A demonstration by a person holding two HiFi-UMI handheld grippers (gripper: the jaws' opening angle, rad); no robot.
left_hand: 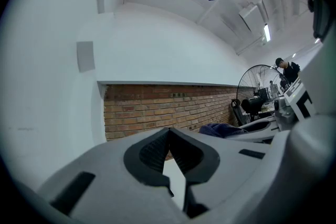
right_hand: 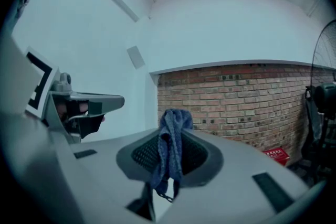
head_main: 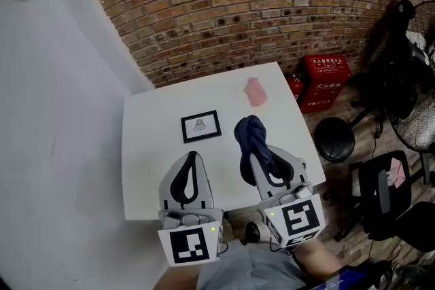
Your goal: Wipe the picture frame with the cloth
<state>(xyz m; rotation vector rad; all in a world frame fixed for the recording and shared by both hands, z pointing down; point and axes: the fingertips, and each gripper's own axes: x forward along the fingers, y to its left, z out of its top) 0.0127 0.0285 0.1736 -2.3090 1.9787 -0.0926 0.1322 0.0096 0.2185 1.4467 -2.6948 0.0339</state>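
A small black picture frame (head_main: pixel 200 126) with a white print lies flat near the middle of the white table (head_main: pixel 146 159). My right gripper (head_main: pixel 255 154) hangs over the table's right front, shut on a dark blue cloth (head_main: pixel 251 135) that bunches above its tips. In the right gripper view the cloth (right_hand: pixel 170 147) hangs between the jaws of the right gripper (right_hand: pixel 170 136). My left gripper (head_main: pixel 192 158) is in front of the frame, short of it, shut with nothing in it. The left gripper view shows the left gripper (left_hand: pixel 169 131) with its jaws meeting, and the cloth (left_hand: pixel 218 129) to its right.
A pink object (head_main: pixel 255 92) lies at the table's far right. A brick wall (head_main: pixel 258 3) stands behind the table. Red boxes (head_main: pixel 325 81), a black round stool (head_main: pixel 334 139), a fan (head_main: pixel 418 122) and a chair (head_main: pixel 384 190) crowd the floor on the right.
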